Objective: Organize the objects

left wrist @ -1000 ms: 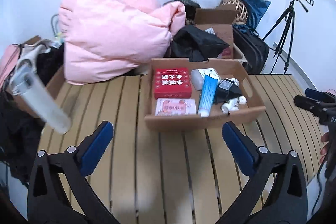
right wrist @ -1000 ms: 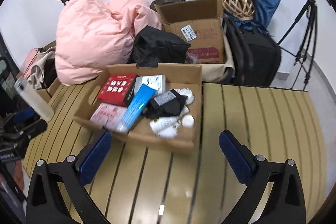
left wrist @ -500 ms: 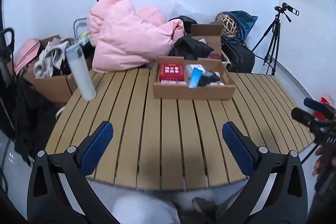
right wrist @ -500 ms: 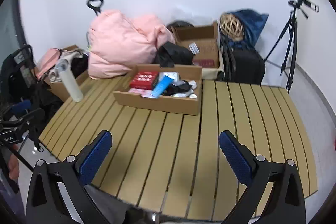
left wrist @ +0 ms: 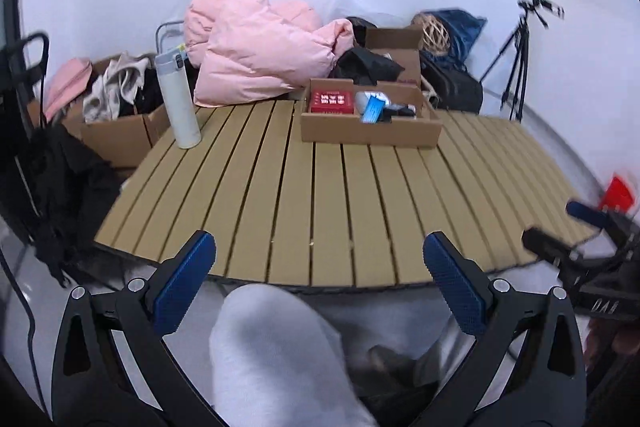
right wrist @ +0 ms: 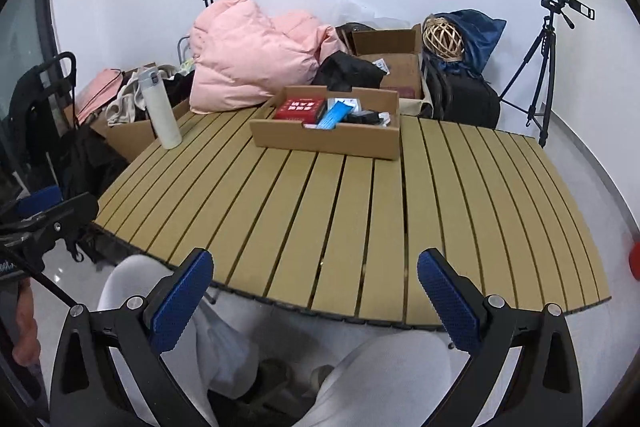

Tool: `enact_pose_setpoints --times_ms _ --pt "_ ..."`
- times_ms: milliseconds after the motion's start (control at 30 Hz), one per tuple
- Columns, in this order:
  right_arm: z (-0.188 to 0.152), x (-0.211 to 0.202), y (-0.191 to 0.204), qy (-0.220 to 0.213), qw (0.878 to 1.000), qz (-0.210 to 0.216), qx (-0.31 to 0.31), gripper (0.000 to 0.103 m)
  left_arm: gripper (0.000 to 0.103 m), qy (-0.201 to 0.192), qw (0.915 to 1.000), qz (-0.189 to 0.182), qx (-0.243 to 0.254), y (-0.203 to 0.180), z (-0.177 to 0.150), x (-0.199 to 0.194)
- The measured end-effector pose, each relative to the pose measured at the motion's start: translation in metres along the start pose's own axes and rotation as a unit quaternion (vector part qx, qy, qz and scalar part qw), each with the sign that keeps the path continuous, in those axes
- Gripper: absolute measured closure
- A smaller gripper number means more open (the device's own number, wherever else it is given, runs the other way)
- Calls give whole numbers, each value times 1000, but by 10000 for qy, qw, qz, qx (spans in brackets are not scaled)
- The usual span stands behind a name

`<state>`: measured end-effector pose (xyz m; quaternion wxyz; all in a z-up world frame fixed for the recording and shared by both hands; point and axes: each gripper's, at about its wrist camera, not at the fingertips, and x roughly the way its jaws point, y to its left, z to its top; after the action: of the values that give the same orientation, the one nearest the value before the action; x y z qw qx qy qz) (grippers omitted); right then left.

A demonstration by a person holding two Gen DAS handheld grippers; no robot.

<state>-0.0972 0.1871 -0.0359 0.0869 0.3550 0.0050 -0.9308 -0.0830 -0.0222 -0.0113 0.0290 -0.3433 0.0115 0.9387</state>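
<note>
On the desk (right wrist: 360,211) far side, cardboard tray (right wrist: 326,143) of light small items; white bottle (right wrist: 160,111) stands left, slick, grab mid-body; my left claw (left wrist: 318,279) and right claw (right wrist: 314,287) both wide, empty

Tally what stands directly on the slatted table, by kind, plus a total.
White bottles: 1
Open cardboard trays of small items: 1
Total on the table: 2
</note>
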Motion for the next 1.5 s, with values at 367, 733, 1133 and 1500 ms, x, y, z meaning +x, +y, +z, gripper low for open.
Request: enact_pose_setpoints --times_ms 367,733,1133,1500 --pt "-6 -6 -4 48 9999 12 128 0 0 104 9998 65 135 -6 -5 -3" --pt "-11 -1 -7 171 9995 136 212 0 0 235 9996 83 146 -8 -6 1" --pt "-11 0 -9 195 9995 109 209 0 0 272 9995 43 170 -7 -6 3" --pt "-10 -1 -9 201 9995 109 217 0 0 279 9994 41 186 -8 -6 4"
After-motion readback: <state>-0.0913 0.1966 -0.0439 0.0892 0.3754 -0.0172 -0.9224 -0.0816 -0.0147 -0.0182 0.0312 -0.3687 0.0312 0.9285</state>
